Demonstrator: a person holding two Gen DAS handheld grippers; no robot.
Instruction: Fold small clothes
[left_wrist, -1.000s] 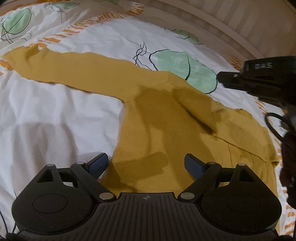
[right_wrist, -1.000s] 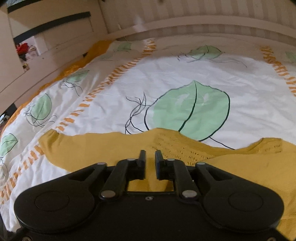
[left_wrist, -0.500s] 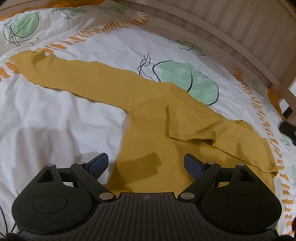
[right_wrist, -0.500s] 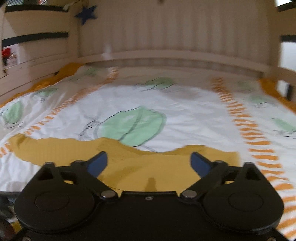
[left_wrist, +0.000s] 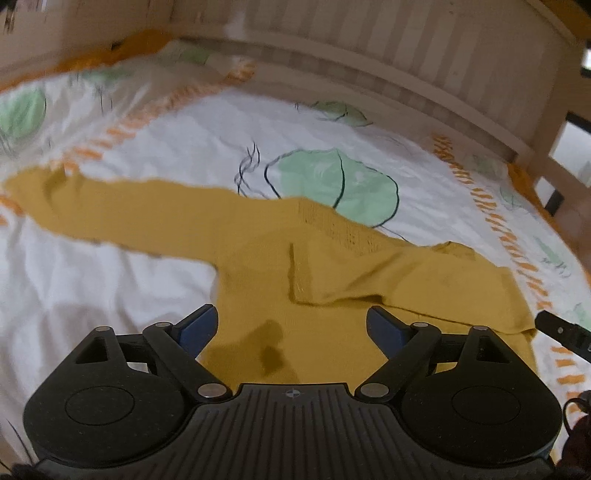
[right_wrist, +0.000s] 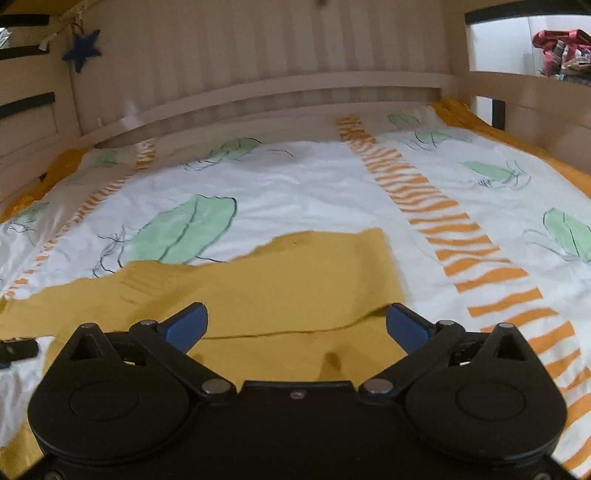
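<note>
A mustard-yellow knit sweater (left_wrist: 332, 266) lies flat on the bed. One sleeve (left_wrist: 110, 210) stretches out to the left, and the other sleeve (left_wrist: 406, 280) is folded across the body. My left gripper (left_wrist: 291, 325) hovers over the sweater's lower body, open, with nothing between its blue pads (left_wrist: 199, 325). In the right wrist view the sweater (right_wrist: 295, 288) fills the near middle, its folded edge in front of my right gripper (right_wrist: 295, 325). That gripper is wide open and empty. Part of the right gripper (left_wrist: 561, 334) shows at the right edge of the left wrist view.
The bed cover (right_wrist: 332, 192) is white with green leaves and orange stripes. A slatted wooden bed frame (right_wrist: 277, 85) encloses the far side, with a blue star (right_wrist: 83, 48) hanging at the left. A colourful pile (right_wrist: 561, 48) sits beyond the rail at far right.
My right gripper's jaws went from nearly shut to wide open, and it swung right along the sweater. The left gripper rose a little and stayed open. The folded sleeve lies still.
</note>
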